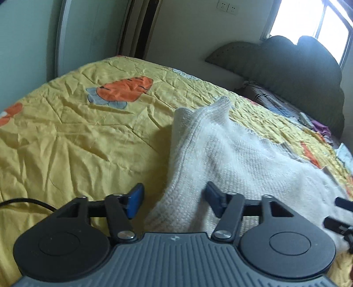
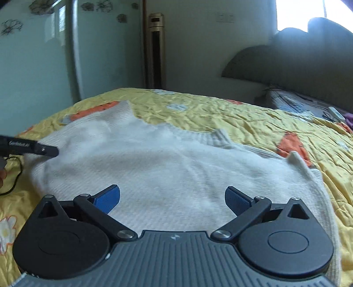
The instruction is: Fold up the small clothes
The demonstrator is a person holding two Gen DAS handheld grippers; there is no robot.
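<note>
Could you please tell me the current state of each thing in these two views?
White knitted sweater: spread on the bed, its left edge lifted into a fold.
Yellow quilted bedspread with orange patches: wrinkled, under the sweater.
Left gripper: part closed around the sweater's raised edge; grip unclear.
Right gripper: wide open above the sweater, holding nothing.

Daylight enters from a blown-out window (image 1: 308, 19) at upper right, leaving the room dim and bluish. Fisheye bending curves the edges. The white sweater (image 2: 172, 163) looks softly blurred; shadows are faint.
</note>
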